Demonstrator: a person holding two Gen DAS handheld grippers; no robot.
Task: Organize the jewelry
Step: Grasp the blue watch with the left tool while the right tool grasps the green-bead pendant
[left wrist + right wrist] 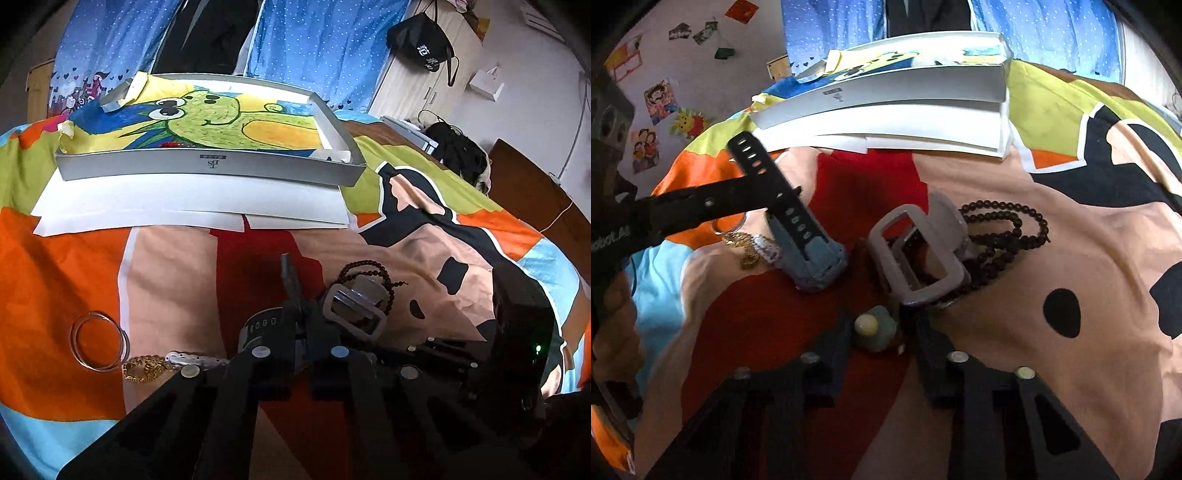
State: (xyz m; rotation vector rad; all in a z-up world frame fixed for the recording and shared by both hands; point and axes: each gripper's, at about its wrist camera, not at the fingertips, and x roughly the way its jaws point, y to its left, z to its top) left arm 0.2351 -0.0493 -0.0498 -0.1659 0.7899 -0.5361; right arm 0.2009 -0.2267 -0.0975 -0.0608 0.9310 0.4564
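left gripper (775, 206) clamped across watch strap (757, 166), right gripper (882, 332) pinching green flower piece (877, 332) — grey tray (886, 99) straight ahead, beyond both.

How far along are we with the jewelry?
Done: little visible in the tray. In hand: left tongs shut on the watch strap; right tongs straddle a green bauble, grip unclear. Left on the bedspread: bangle, gold chain, claw clip, dark beads.
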